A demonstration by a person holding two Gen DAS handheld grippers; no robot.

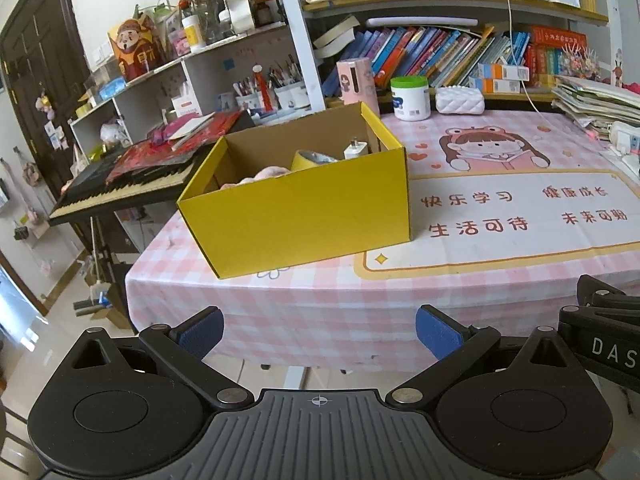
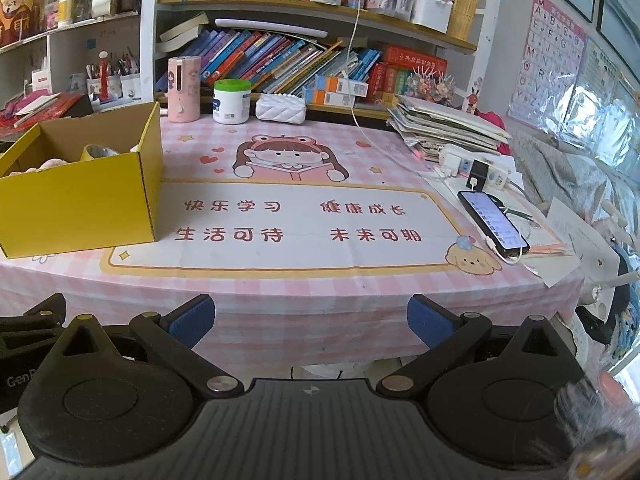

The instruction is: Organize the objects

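A yellow cardboard box (image 1: 304, 208) stands open on the left part of the pink checked table; it also shows in the right wrist view (image 2: 80, 204). Inside it lie a yellow tape roll (image 1: 312, 159), a white charger plug (image 1: 355, 149) and a pink soft thing (image 1: 260, 176). My left gripper (image 1: 319, 332) is open and empty, held off the table's front edge, short of the box. My right gripper (image 2: 311, 322) is open and empty, before the table's front edge at its middle.
A phone (image 2: 493, 222) on a cable lies at the table's right, near a power strip (image 2: 474, 164) and a paper stack (image 2: 444, 124). At the back stand a white jar (image 2: 231, 101), a pink device (image 2: 183, 89) and a white pouch (image 2: 281, 109). A keyboard (image 1: 120, 188) is left.
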